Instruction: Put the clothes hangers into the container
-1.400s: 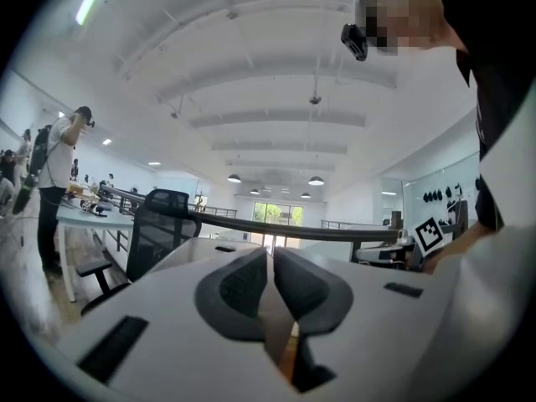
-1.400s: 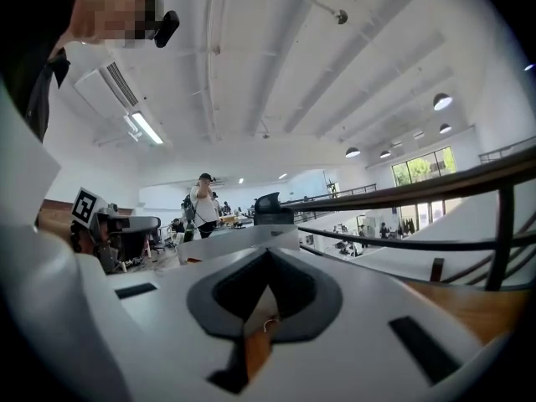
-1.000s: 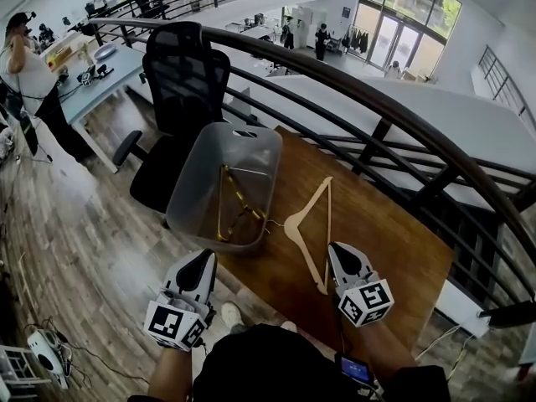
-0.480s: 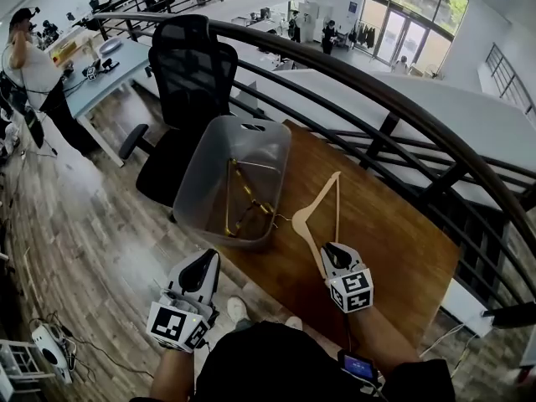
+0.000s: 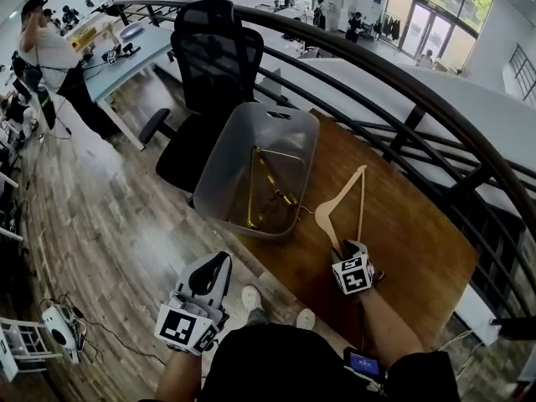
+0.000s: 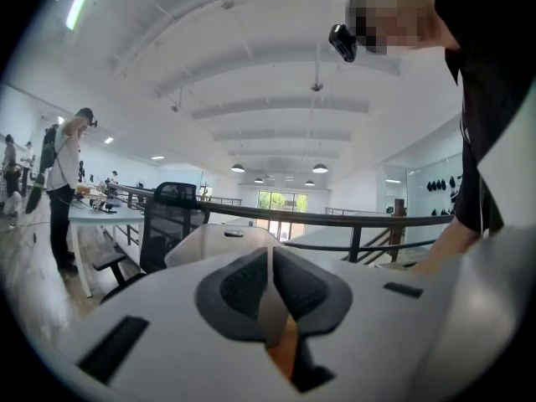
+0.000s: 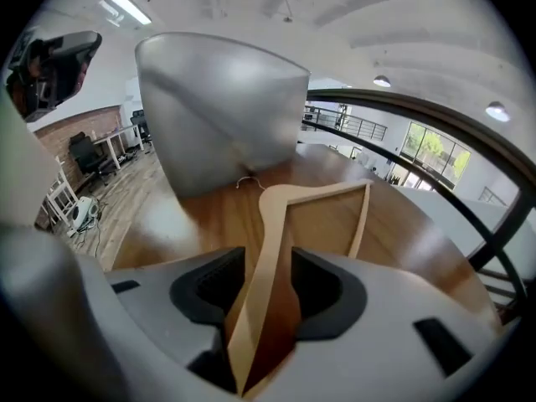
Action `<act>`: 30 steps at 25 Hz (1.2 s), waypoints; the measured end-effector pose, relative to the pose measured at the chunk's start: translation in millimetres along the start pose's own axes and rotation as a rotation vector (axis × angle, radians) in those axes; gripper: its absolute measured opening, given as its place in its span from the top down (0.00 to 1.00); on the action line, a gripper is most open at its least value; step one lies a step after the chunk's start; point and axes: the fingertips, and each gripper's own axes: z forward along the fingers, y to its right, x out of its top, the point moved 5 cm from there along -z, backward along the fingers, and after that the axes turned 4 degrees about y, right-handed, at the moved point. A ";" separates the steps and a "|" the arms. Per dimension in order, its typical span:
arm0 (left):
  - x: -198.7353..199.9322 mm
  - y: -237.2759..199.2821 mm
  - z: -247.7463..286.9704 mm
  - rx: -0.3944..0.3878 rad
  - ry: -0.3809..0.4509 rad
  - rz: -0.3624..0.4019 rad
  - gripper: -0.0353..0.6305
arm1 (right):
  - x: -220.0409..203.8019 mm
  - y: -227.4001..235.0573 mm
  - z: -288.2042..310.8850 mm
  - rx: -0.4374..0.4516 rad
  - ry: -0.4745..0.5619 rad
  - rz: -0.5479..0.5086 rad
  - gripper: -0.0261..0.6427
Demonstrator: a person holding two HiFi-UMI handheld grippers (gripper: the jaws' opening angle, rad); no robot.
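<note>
A light wooden hanger (image 5: 343, 212) lies flat on the brown table (image 5: 410, 233), just right of the grey translucent container (image 5: 289, 120). A gold-coloured hanger (image 5: 266, 193) rests inside the container. My right gripper (image 5: 351, 247) is down at the wooden hanger's near arm. In the right gripper view that hanger (image 7: 289, 203) runs between the jaws of the right gripper (image 7: 268, 258), which have just been opening, with gaps at both pads. The container (image 7: 222, 115) stands close behind. My left gripper (image 5: 209, 276) hangs over the floor left of the table, and the left gripper (image 6: 270, 279) is shut and empty.
A black office chair (image 5: 218, 57) stands behind the container. A dark curved railing (image 5: 402, 90) runs along the table's far side. A person (image 5: 50, 57) stands at a desk far left. Cables and a small white device (image 5: 59, 325) lie on the wooden floor.
My right gripper has dropped steeply down onto the wooden hanger's near arm and its jaws have opened around it. The left gripper has barely shifted.
</note>
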 end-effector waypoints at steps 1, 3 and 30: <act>-2.3 1.1 -2.1 0.002 -0.011 0.001 0.91 | -1.9 -1.2 2.4 -0.002 -0.025 -0.003 0.70; -6.1 3.9 -5.8 0.006 -0.025 0.002 0.91 | -7.4 -2.5 6.2 -0.008 -0.061 -0.012 0.69; -92.7 72.4 9.4 -0.110 -0.222 -0.052 0.91 | -89.5 -33.8 -65.7 0.031 -0.112 0.127 0.83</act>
